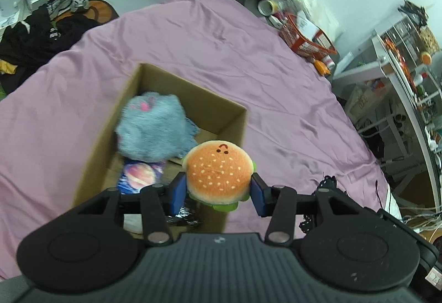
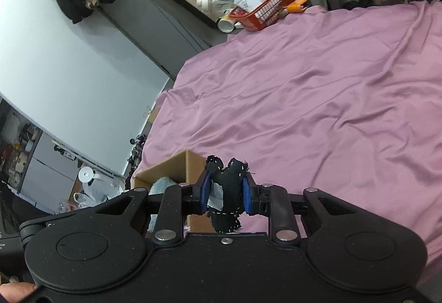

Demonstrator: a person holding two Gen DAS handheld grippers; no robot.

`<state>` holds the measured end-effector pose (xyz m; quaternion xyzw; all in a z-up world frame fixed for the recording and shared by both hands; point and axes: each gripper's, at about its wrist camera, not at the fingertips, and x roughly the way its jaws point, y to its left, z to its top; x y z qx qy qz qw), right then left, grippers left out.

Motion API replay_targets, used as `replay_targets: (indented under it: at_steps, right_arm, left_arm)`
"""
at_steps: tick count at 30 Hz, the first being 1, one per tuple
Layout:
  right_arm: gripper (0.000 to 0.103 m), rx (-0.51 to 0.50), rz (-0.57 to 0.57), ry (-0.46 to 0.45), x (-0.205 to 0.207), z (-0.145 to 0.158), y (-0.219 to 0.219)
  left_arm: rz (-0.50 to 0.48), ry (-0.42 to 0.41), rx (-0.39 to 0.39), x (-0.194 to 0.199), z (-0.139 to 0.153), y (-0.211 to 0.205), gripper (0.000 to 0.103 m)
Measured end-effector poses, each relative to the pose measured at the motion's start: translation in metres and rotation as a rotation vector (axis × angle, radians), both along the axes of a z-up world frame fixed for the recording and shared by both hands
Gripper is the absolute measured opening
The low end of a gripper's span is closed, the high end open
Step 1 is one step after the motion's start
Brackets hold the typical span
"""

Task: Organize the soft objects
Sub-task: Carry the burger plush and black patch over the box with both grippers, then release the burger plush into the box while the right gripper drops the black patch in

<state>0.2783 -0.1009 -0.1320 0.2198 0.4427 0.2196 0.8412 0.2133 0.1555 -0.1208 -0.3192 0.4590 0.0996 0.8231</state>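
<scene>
1. Left wrist view: we see the left hand-held gripper (image 1: 218, 189) with its two blue pads pressed against one hamburger plush (image 1: 219, 170), holding it just above the near right corner of one open cardboard box (image 1: 221, 107).
2. The box sits on the bed (image 1: 248, 68), which is covered by a single pink sheet.
3. Inside the box we count two soft things clearly: one fluffy blue plush (image 1: 154, 129), blurred, at the far left, and one planet-print item (image 1: 141, 176) just nearer than it. A dark, shiny thing lies below the burger; we cannot tell what it is.
4. Right wrist view: the right hand-held gripper (image 2: 224, 189) is clamped on one black fabric piece (image 2: 229, 187) with white stitching, bunched between its pads.
5. This gripper hangs over the sheet just right of the box, whose corner and blue plush show to its left.
6. At the bed's far edge we count one red basket (image 2: 265, 7), with bottles beside it.
</scene>
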Motion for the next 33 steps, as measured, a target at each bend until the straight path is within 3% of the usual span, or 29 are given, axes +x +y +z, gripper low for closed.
replay_targets:
  at_steps: [17, 22, 24, 26, 30, 33]
  right_arm:
    - [0.024, 0.012, 0.113, -0.02, -0.014, 0.008, 0.064]
    - [0.025, 0.039, 0.152, -0.026, -0.012, 0.01, 0.082]
    - [0.035, 0.038, 0.174, -0.048, -0.013, 0.014, 0.089]
    - [0.064, 0.017, 0.178, -0.067, -0.015, 0.017, 0.092]
    - [0.081, 0.023, 0.164, -0.075, -0.017, 0.02, 0.084]
    - [0.091, 0.009, 0.127, -0.078, -0.016, 0.019, 0.072]
  left_arm:
    - [0.073, 0.034, 0.01, -0.022, -0.012, 0.045, 0.049]
    - [0.095, 0.102, 0.023, -0.021, -0.019, 0.049, 0.051]
    - [0.087, 0.127, 0.024, -0.019, -0.019, 0.05, 0.055]
    - [0.088, 0.125, 0.034, -0.02, -0.016, 0.05, 0.059]
    - [0.088, 0.103, 0.068, -0.02, -0.008, 0.045, 0.077]
    - [0.084, 0.091, 0.085, -0.019, -0.003, 0.039, 0.083]
